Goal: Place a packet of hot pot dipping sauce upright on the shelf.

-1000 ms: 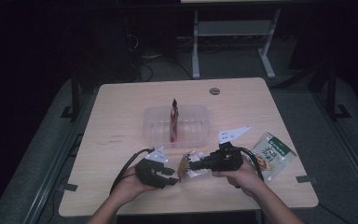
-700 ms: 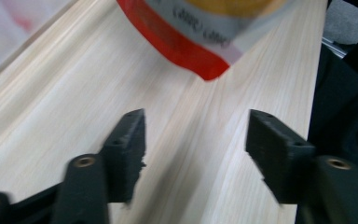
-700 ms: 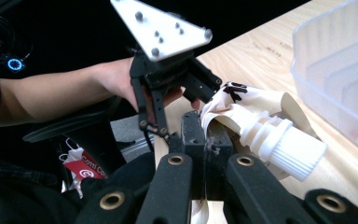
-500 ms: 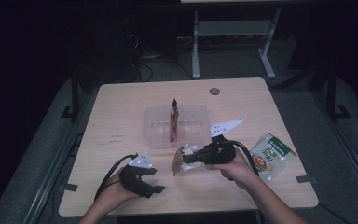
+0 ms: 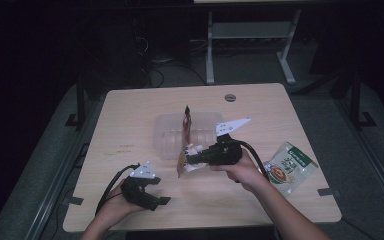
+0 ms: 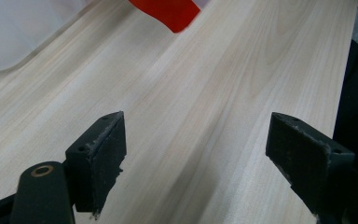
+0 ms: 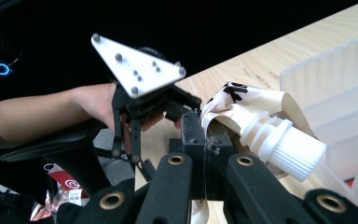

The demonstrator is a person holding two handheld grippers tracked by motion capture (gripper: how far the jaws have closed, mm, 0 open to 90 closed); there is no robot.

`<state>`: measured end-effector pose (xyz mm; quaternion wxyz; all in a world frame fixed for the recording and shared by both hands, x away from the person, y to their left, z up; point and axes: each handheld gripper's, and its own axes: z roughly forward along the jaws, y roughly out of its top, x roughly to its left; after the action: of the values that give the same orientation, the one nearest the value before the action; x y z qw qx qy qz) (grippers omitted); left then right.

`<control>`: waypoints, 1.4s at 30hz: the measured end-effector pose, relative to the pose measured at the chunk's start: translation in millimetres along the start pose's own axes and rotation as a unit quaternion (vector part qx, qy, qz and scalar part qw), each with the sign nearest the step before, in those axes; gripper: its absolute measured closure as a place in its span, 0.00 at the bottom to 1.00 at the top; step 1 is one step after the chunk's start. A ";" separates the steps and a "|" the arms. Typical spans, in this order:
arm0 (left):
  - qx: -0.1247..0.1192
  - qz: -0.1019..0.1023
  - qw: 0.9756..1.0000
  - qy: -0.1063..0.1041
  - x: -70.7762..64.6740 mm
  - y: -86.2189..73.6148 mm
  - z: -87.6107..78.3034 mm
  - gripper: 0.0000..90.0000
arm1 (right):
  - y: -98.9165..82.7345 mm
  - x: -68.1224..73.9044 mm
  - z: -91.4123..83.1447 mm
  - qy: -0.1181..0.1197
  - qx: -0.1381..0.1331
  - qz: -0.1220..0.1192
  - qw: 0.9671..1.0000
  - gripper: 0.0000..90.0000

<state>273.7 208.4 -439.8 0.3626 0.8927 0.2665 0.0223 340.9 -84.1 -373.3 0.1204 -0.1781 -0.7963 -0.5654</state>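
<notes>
Now the right gripper (image 7: 207, 140) fingers pinch the spouted pouch (image 7: 261, 126); left gripper (image 6: 193, 158) fingers, just opened, stand empty.

Spouted pouch (image 5: 186, 161): soft cream-coloured pack with dark print, fitted with a white ribbed screw cap (image 7: 292, 148) on a white threaded neck. It is hanging above the surface, pinched at its upper edge beside the spout, body drooping and curling below. It is sitting just in front of the clear plastic container (image 5: 167, 135), touching or nearly touching its near wall; which cannot be told. In the right gripper view the cap is pointing sideways toward the container wall, and the pack's skin is creasing around the neck.
</notes>
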 end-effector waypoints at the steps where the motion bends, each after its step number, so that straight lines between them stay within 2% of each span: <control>1: 0.002 -0.002 1.000 0.000 -0.2 0.2 0.3 0.22 | 2.2 -0.2 1.5 0.002 -0.001 0.001 1.000 1.00; 8: 0.006 0.011 1.000 0.001 0.5 0.7 0.0 0.21 | 19.3 -4.1 10.6 0.000 -0.009 -0.009 1.000 1.00; 17: 0.004 0.007 1.000 -0.003 -0.6 0.5 0.9 0.21 | 46.8 -11.9 16.7 -0.017 -0.007 -0.025 1.000 1.00; 23: 0.004 0.010 1.000 -0.004 0.3 0.4 1.0 0.21 | 58.5 -22.4 18.8 -0.030 -0.010 -0.019 0.999 1.00; 32: 0.003 0.009 1.000 -0.004 -0.1 0.4 1.4 0.21 | 60.9 -40.4 23.5 -0.044 -0.008 -0.007 0.999 1.00; 42: 0.005 0.007 1.000 -0.007 -0.6 0.0 2.1 0.22 | 56.2 -52.9 30.2 -0.047 -0.009 0.011 0.999 1.00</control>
<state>273.7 206.8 -441.3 0.3596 0.8965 0.2582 0.0173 412.8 -46.7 -355.9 0.0871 -0.2139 -0.7942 -0.5621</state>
